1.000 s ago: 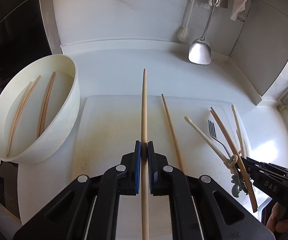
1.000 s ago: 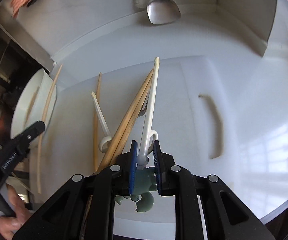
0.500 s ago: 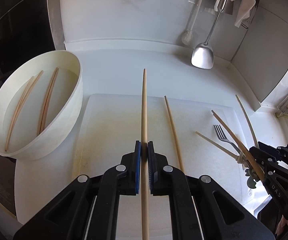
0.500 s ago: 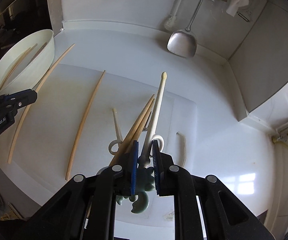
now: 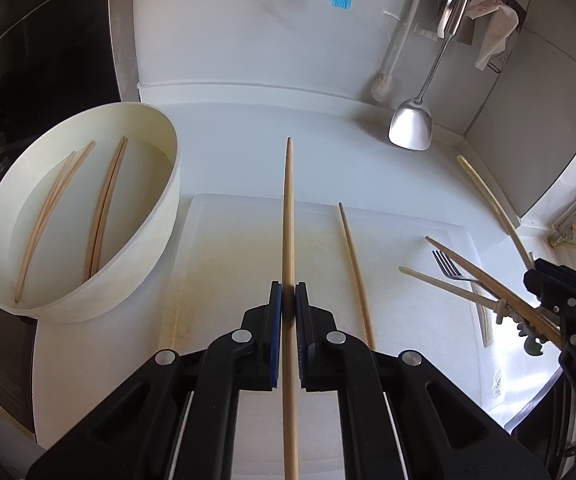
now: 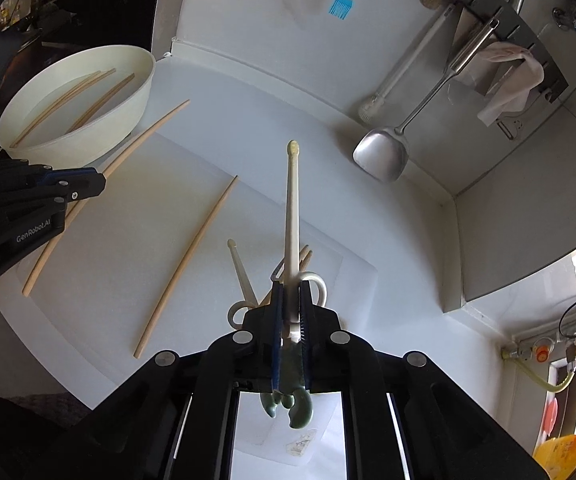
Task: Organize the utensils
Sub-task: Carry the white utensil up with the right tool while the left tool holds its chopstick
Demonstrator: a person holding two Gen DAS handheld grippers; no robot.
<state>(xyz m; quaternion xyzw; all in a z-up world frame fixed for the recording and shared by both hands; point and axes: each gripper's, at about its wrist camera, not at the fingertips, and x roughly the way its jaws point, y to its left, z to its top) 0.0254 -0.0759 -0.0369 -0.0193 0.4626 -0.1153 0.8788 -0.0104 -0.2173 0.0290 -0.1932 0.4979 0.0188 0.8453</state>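
Over the white cutting board (image 5: pixel 248 248), the left gripper (image 5: pixel 287 300) is clamped on a single wooden chopstick (image 5: pixel 288 216), pinched around mid-length, tip pointing past the bowl (image 5: pixel 136 248) that already has chopsticks in it. The right gripper (image 6: pixel 291 304) is pinching a cream training chopstick (image 6: pixel 292 208) near its ring end. Both look light, stiff and smooth, so I'd guess they pivot easily; gripping near the middle seems safest.

Both grippers: left gripper (image 5: pixel 287 300) and right gripper (image 6: pixel 291 304) black plastic, blue finger pads, silver screws ("GenRobot.AI" printed in white).
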